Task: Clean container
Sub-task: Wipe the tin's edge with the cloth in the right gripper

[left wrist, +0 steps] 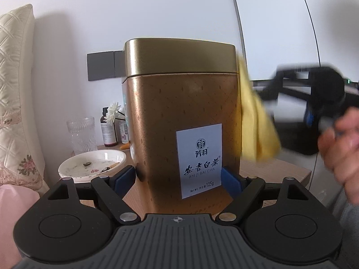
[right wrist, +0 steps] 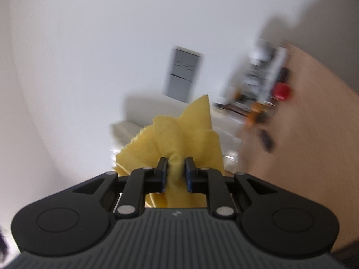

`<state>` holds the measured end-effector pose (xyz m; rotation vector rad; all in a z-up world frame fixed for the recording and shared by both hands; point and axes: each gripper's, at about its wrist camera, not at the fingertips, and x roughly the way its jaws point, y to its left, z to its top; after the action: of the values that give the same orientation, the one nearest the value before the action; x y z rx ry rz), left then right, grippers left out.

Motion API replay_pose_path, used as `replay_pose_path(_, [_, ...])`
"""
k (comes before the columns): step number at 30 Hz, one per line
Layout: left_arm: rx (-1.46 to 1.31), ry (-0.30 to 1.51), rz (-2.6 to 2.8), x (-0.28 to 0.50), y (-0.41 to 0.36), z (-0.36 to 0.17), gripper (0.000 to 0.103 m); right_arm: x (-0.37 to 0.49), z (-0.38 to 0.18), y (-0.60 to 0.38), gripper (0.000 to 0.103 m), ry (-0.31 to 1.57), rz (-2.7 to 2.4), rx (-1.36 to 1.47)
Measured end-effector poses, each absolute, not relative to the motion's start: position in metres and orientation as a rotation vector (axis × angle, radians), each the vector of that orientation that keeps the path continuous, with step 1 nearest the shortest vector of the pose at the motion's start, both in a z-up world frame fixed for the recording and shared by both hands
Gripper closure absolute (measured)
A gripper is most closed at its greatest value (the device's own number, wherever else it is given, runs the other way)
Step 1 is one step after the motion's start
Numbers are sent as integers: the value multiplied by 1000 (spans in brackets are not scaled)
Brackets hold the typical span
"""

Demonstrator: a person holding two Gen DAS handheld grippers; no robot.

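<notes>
- Gold metal is covering the tea tin [left wrist: 179, 121], which is standing upright on the wooden desk [left wrist: 269, 170].
- Its lid [left wrist: 179, 58] is sitting on top, smooth and shiny, a bit lighter than the dotted brown-gold body.
- A white label [left wrist: 199, 160] with dark writing is sticking to the front, low down.
- The left hand-held gripper [left wrist: 179, 179] is squeezing the tin near its bottom, one blue pad [left wrist: 124, 177] pressing on each side.
- The right hand-held gripper [right wrist: 176, 170] is pinching a yellow cloth [right wrist: 179, 139] tight between its fingers.
- In the left view the cloth is touching the tin's right side, just under the lid, and looking blurry.
- A white dish [left wrist: 92, 164] with bits in it and a clear glass [left wrist: 82, 135] are sitting on the desk, left of the tin.
</notes>
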<state>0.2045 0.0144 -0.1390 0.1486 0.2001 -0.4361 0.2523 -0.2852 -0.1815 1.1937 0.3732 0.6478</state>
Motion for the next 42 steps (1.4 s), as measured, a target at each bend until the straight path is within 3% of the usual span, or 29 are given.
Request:
replay_pose_path(5, [150,206,-425,201,14,-136,17,252,-195,-283,85,455,607,1179])
replay_pose_path(13, [167,211,-412,191,13,-131,17,251,-169,-277,85,307,712,1167])
replay_pose_path(18, [161,217,-403,184,13,-125,16,250,-198,-275,85,487,591,1161])
replay_pose_path(21, [154,221,-402,179,12,-121,16,247,-200,-269,85,500,572,1135])
replay_pose_path(29, [143,228,-403,162,10,-111,16,242,-165,-264,85,364,659,1134])
replay_pose_path(36, [150,230,-391,146,8,-103,16,237,-185,-258,85,433,545,1121])
replay_pose_path(42, [129,231,-398,127,7,-96,16,247,-144,-258,85,314,603,1135])
